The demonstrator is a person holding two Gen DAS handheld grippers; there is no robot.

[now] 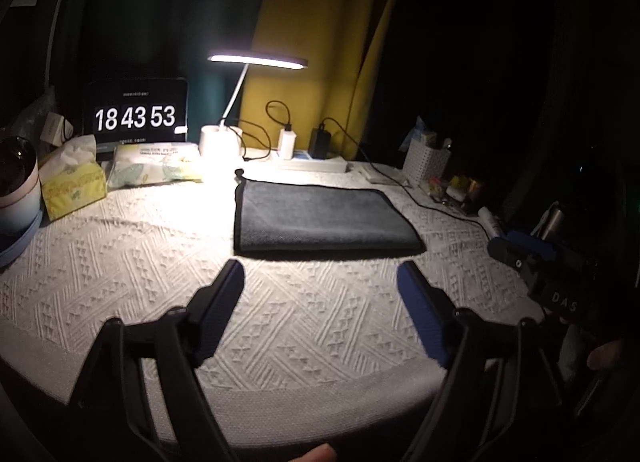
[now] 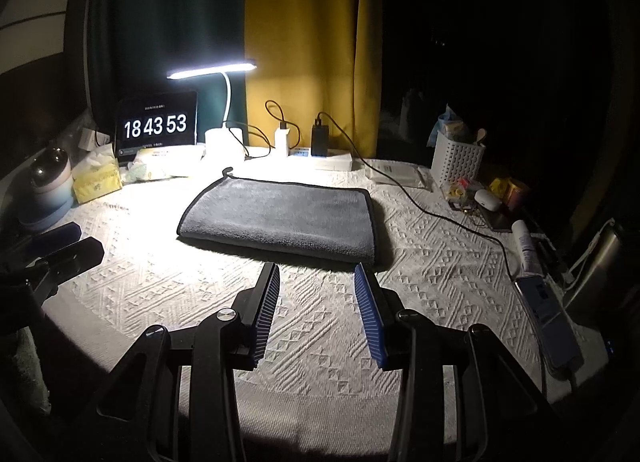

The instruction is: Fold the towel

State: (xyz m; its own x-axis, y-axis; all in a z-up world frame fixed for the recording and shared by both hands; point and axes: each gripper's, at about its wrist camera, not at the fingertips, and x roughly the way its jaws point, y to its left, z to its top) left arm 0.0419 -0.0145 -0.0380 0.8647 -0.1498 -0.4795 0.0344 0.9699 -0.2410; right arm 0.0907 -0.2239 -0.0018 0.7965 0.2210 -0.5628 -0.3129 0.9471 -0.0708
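A grey towel (image 1: 324, 218) with a dark hem lies folded flat on the white knitted tablecloth (image 1: 160, 262), under the lamp. It also shows in the right wrist view (image 2: 280, 218). My left gripper (image 1: 320, 274) is open and empty, just short of the towel's near edge. My right gripper (image 2: 316, 274) is open and empty, close to the towel's near right corner. The right gripper also shows at the right edge of the left wrist view (image 1: 532, 258). The left gripper shows at the left edge of the right wrist view (image 2: 56, 246).
Along the back stand a lit desk lamp (image 1: 256, 62), a clock screen (image 1: 136, 118), tissue packs (image 1: 74, 182), a power strip with chargers (image 1: 308, 160) and a white basket (image 1: 426, 160). A cable (image 2: 440, 218), small items and a phone (image 2: 548, 310) lie at the right. A cup (image 1: 16, 190) stands at the left.
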